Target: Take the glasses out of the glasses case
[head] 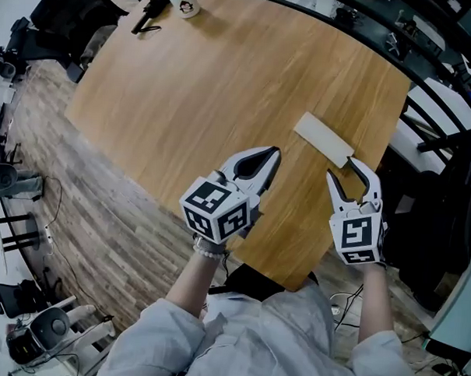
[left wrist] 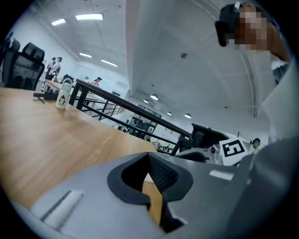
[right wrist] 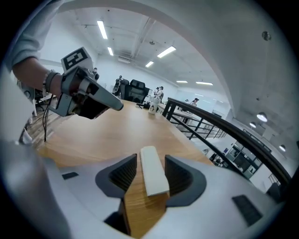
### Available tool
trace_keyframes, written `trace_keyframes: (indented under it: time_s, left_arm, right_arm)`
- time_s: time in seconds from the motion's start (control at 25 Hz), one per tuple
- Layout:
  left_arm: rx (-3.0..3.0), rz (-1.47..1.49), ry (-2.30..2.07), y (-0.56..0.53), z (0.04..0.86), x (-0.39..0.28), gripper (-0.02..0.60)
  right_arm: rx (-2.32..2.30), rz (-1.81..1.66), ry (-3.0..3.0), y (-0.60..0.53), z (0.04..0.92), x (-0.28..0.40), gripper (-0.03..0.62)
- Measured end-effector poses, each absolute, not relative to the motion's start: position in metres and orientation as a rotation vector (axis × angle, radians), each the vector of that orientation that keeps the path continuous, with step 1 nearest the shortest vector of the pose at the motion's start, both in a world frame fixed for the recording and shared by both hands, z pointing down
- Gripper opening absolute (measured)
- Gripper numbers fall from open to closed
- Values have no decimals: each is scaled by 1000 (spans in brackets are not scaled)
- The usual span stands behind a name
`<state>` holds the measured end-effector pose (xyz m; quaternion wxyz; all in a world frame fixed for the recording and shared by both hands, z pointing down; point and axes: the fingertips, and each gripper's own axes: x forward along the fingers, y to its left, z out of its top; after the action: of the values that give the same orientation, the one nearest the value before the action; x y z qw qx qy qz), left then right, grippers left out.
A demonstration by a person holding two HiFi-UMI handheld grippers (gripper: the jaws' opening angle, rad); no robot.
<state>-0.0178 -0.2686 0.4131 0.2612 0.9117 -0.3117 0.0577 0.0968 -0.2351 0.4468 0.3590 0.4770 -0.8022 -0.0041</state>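
"Where was the glasses case [head: 323, 138]?"

"Closed, lying flat on the wooden bench [head: 208, 104] near its right edge. Its near end was just at the tips of my right gripper [head: 341, 169]."

"And those jaws?"

"Spread wide. Looking along them, I saw the white case lying between the two, and neither jaw touched it."

"Your left gripper [head: 273, 154]?"

"Its jaws were pressed together with nothing in them. I held it over the bench, just left of the case and apart from it."

"Anything else up there?"

"A white bottle [head: 183, 2] with a cartoon figure stood at the far corner, with a black object [head: 150, 12] beside it. Both were well apart from the case."
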Motion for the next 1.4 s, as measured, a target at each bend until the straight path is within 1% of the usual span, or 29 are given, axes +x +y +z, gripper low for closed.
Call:
trace_keyframes:
  time_s: [0.16, 0.4, 0.72, 1.0, 1.4]
  left_arm:
    - [2525, 305, -846, -283, 437, -6, 3]
    - [2521, 456, -788, -303, 472, 16, 5]
    - [2440, 570, -766, -320, 518, 32, 3]
    - [2409, 667, -724, -319, 539, 46, 3]
    - [2368, 752, -758, -328, 559, 47, 5]
  right_arm:
    - [1161, -53, -2047, -251, 462, 97, 173]
    - [1115, -23, -2058, -270, 485, 96, 180]
    - [1063, -21, -2016, -275, 516, 104, 190]
    - [984, -81, -1955, -276, 540, 109, 190]
    - [939, -103, -1968, -279, 545, 113, 190]
